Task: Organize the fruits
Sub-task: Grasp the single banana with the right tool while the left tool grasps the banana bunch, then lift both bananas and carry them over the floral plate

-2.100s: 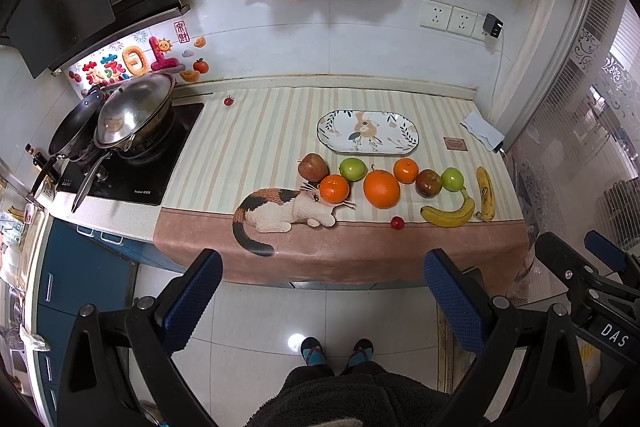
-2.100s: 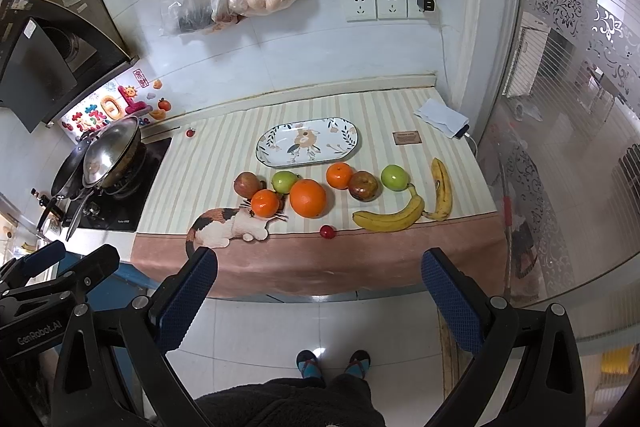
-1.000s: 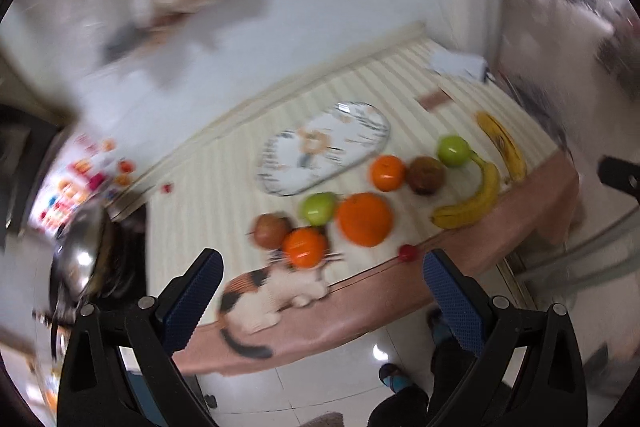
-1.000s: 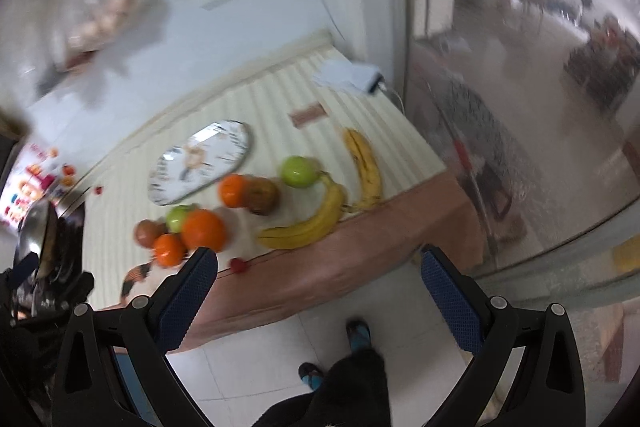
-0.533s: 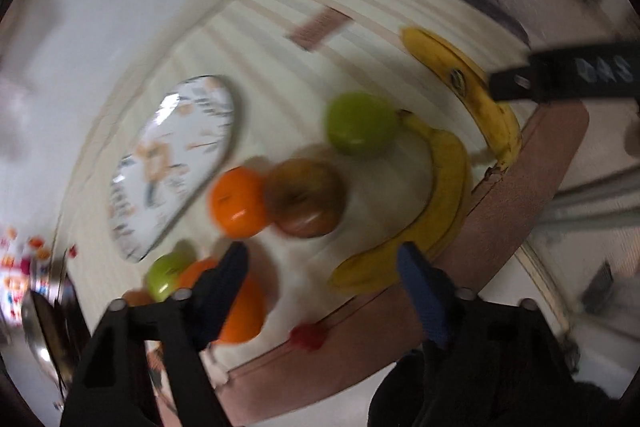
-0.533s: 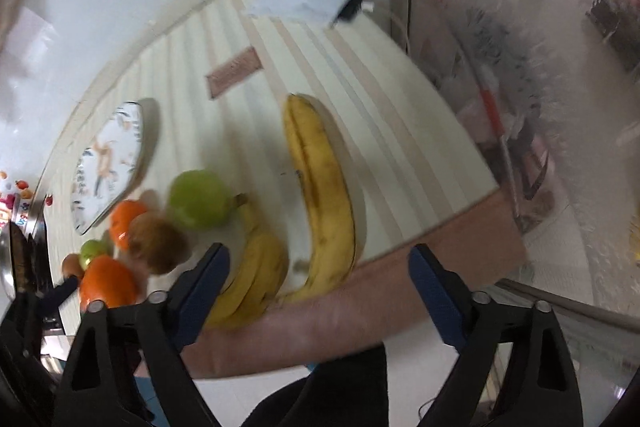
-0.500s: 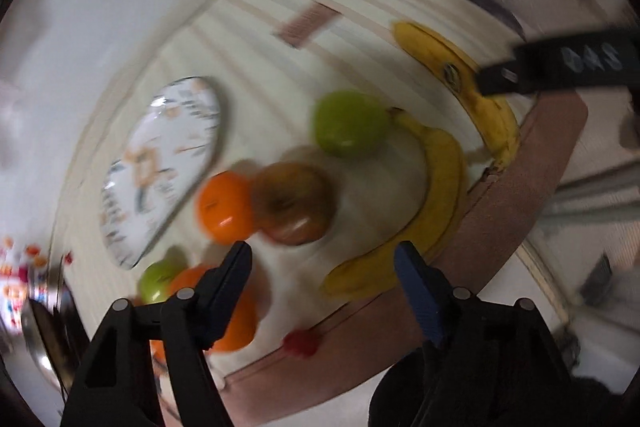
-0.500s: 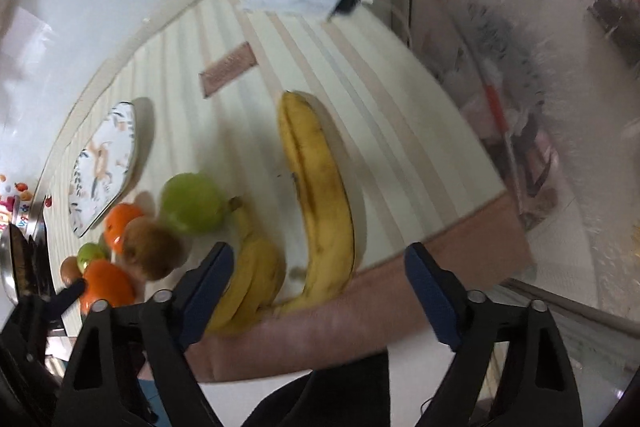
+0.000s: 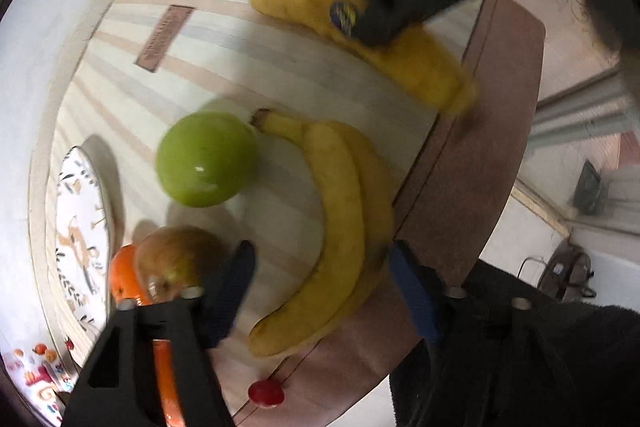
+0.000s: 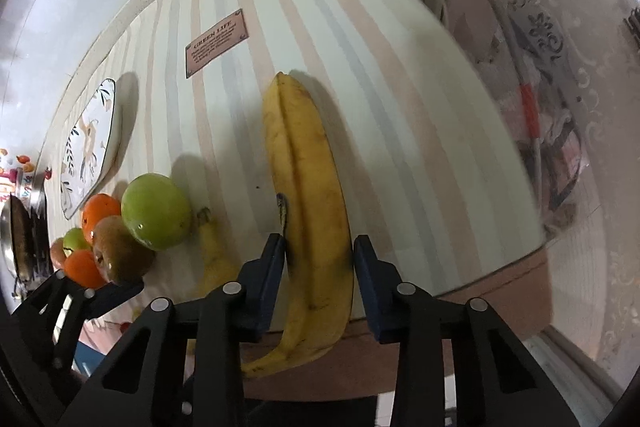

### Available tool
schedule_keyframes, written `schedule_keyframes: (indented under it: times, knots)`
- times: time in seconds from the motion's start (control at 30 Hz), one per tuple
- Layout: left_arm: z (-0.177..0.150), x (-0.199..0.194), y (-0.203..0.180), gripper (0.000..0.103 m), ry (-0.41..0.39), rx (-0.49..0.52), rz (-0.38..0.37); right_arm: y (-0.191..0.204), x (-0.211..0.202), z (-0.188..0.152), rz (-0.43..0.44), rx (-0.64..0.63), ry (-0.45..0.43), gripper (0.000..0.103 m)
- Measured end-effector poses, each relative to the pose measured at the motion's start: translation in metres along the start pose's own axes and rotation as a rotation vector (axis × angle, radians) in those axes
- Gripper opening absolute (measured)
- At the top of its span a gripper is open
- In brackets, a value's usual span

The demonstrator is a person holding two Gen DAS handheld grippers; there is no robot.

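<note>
My right claw (image 10: 319,259) straddles the long straight yellow banana (image 10: 308,195), pads barely off it; left claw (image 9: 320,271) spread around the curved yellow banana (image 9: 340,219), round green apple (image 9: 206,159) at 10 o'clock.

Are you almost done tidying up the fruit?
Just starting. The plate looks empty. The right gripper straddles one banana and the left gripper straddles the other banana, neither lifted. The green apple still waits on the counter.

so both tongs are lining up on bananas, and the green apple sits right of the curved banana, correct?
Not quite. In the left wrist view the green apple sits left of the curved banana. The rest holds: left tongs and right tongs each straddle a banana.
</note>
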State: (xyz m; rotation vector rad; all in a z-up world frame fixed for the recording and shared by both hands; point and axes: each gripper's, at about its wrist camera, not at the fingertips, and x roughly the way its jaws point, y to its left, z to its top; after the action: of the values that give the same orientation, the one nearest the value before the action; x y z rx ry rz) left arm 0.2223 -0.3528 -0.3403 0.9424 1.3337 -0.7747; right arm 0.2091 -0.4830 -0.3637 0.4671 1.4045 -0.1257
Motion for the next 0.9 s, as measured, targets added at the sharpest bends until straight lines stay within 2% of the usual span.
schedule_keyframes:
  times: [0.03,0.07,0.1,0.27,0.4,0.53,0.63,0.77,0.9]
  knots:
    - [0.0,0.001,-0.002,0.045,-0.001,-0.003,-0.019,-0.002,-0.002,-0.001,-0.006,-0.002,0.006,0.035]
    - [0.0,0.003,-0.003,0.038,0.001,-0.021,-0.067,-0.004,-0.005,-0.002,-0.01,-0.004,0.02,0.035]
    - [0.0,0.003,-0.005,0.037,0.002,-0.033,-0.072,-0.003,-0.006,-0.004,-0.012,-0.011,0.028,0.034]
    - [-0.006,0.002,-0.012,0.036,-0.015,-0.12,-0.05,-0.003,-0.006,-0.018,-0.006,-0.069,0.074,0.032]
    - [-0.016,0.0,-0.016,0.036,-0.02,-0.2,-0.061,0.002,-0.005,-0.012,0.03,-0.094,0.053,0.033]
    - [-0.02,0.001,-0.021,0.036,-0.026,-0.211,-0.048,0.02,0.01,0.007,0.007,-0.148,0.06,0.046]
    - [-0.022,0.003,-0.025,0.036,-0.03,-0.207,-0.031,0.032,0.019,0.007,-0.062,-0.224,0.057,0.044]
    - [-0.031,0.007,-0.029,0.036,-0.027,-0.22,-0.048,0.021,0.012,-0.006,-0.094,-0.179,0.08,0.04]
    - [-0.039,0.008,-0.028,0.036,-0.027,-0.254,-0.085,-0.01,0.001,-0.04,-0.077,-0.103,0.111,0.039]
